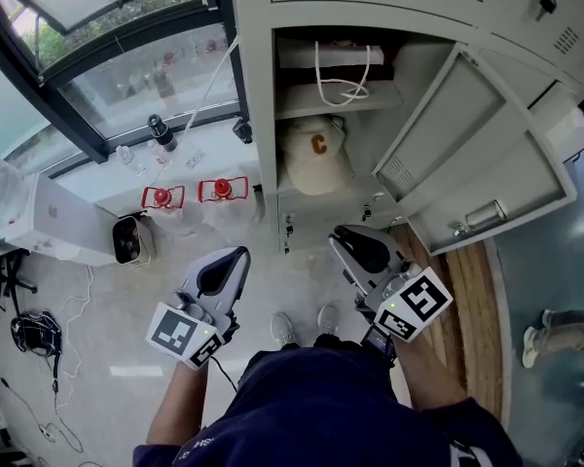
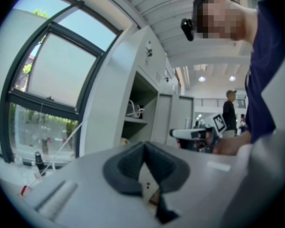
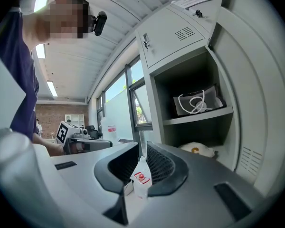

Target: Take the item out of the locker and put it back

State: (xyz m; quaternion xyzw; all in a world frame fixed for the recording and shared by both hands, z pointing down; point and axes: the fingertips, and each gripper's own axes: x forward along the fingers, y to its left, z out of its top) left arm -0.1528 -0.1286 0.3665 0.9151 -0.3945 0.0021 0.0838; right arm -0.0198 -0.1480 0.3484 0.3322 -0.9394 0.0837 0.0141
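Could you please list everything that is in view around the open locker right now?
locker: one, pale grey, straight ahead, door swung open to the right
bag: one, dark with white cord handles, on the locker's upper shelf
cap: one, cream with a letter C, in the lower compartment
red-lidded bottles: two, clear, side by side on the floor below the window
dark bottle: one, black, on the window ledge
cables: one bundle, black, floor at far left
shoes: two, pale, the person's own, below the locker
left gripper: one, grey, jaws together, empty
right gripper: one, grey, jaws slightly apart, empty
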